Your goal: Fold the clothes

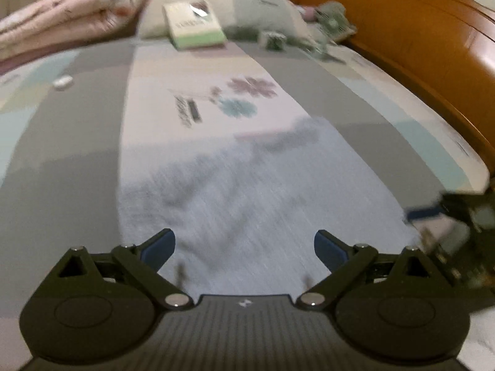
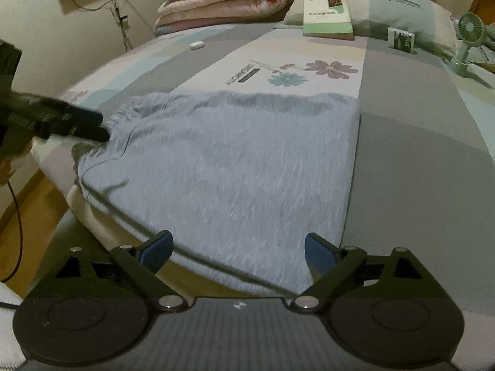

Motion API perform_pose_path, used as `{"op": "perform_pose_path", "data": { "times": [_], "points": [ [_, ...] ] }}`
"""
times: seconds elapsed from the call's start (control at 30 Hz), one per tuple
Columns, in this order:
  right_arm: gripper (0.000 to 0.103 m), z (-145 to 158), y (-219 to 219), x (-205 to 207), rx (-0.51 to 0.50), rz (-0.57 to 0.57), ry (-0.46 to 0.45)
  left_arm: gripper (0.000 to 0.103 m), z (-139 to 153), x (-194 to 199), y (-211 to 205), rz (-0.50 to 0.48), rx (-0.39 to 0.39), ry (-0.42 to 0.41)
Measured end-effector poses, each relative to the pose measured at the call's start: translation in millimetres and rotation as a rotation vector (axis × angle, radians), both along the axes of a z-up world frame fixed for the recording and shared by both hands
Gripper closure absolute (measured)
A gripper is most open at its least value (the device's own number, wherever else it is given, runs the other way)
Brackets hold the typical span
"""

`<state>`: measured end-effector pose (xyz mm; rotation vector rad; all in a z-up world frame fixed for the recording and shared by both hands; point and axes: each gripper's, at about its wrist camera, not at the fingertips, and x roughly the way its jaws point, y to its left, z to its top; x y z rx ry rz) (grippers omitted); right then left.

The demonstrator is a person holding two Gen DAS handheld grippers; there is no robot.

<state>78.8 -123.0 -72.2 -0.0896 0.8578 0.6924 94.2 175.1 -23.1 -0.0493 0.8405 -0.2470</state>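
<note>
Blue-grey garment [image 2: 235, 167], near edge hidden behind right gripper [image 2: 238, 252].

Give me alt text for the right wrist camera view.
A light blue garment lies spread flat on a patterned bed, with the open right claw hovering at its near edge. The left claw reaches in from the left.

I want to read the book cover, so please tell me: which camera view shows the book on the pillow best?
The right wrist view: the book is sharp there, lying against the pillow, its white cover and green band plain. The left wrist view shows the same book too, but motion blur smears the cover and its print.
</note>
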Motion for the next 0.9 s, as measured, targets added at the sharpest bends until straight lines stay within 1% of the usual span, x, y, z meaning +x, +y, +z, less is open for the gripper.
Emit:
{"op": "perform_pose_path", "data": {
  "times": [0.07, 0.1, 0.27, 0.4, 0.47, 0.63, 0.7, 0.77, 0.9],
  "points": [
    [0.005, 1.6, -0.1, 1.0, -0.004, -0.006, 0.003, 0.007, -11.6, 15.9, 8.4, 0.015, -0.041, 0.033],
    [0.005, 2.2, 0.0, 2.0, -0.008, -0.009, 0.004, 0.006, -21.2, 23.4, 12.2, 0.026, -0.049, 0.058],
    [0.005, 9.2, -3.5, 6.8, -0.011, -0.03, 0.009, 0.006, -30.1, 26.0, 1.3, 0.026, 0.025, 0.069],
    [0.003, 17.4, -4.1, 12.7, 0.001, -0.034, -0.003, 0.005, -8.4, 0.1, -7.3, 0.015, 0.046, 0.027],
    [0.003, 17.8, -2.3, 16.3, 0.007, -0.037, -0.001, 0.005, -5.7, -11.6, -11.4, 0.004, 0.049, 0.029],
    [0.003, 11.7, 4.1, 23.6, 0.012, -0.038, 0.043, 0.005, -22.3, -24.4, -15.7, 0.021, 0.055, 0.112],
    [0.003, 10.4, 5.2, 23.3, 0.009, -0.038, 0.049, 0.005, -31.0, -26.7, -15.2, 0.023, 0.05, 0.128],
    [0.003, 9.9, 5.4, 23.0, 0.005, -0.042, 0.052, 0.005, -31.8, -28.4, -15.7, 0.021, 0.055, 0.126],
    [0.003, 13.0, 4.4, 21.4, 0.01, -0.044, 0.047, 0.005, -17.3, -36.5, -21.7, 0.012, 0.072, 0.088]
  ]
}}
